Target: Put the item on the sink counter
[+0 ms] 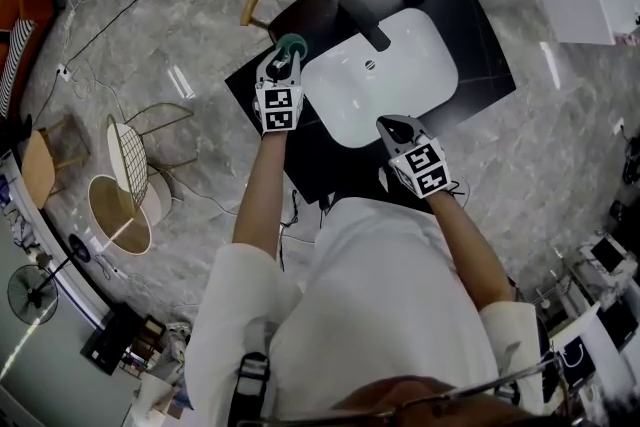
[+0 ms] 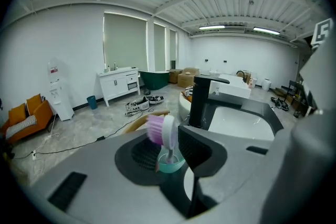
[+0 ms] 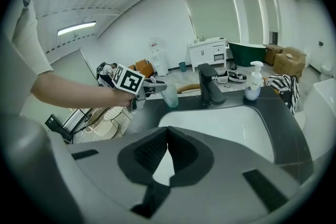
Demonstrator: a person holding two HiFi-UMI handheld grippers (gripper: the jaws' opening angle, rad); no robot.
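The left claw (image 2: 166, 138) is shown slackened, jaws parted either side of a teal cup (image 2: 170, 164) with a toothbrush (image 2: 157, 129) in it. The cup appears to be set upright on the dark counter (image 1: 480, 45) beside the sink (image 1: 400, 65) — seemingly let go to stand unaided. The right claw (image 3: 167, 131) is held clenched and empty — parked over the sink's near edge.

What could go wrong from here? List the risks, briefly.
1. The cup stands between the left gripper's jaws with a toothbrush sticking up out of it. Drawing the gripper back crookedly could catch the cup and tip it.
2. The cup sits near the counter's outer edge, beside the basin. A nudge could send it off the counter or into the basin.
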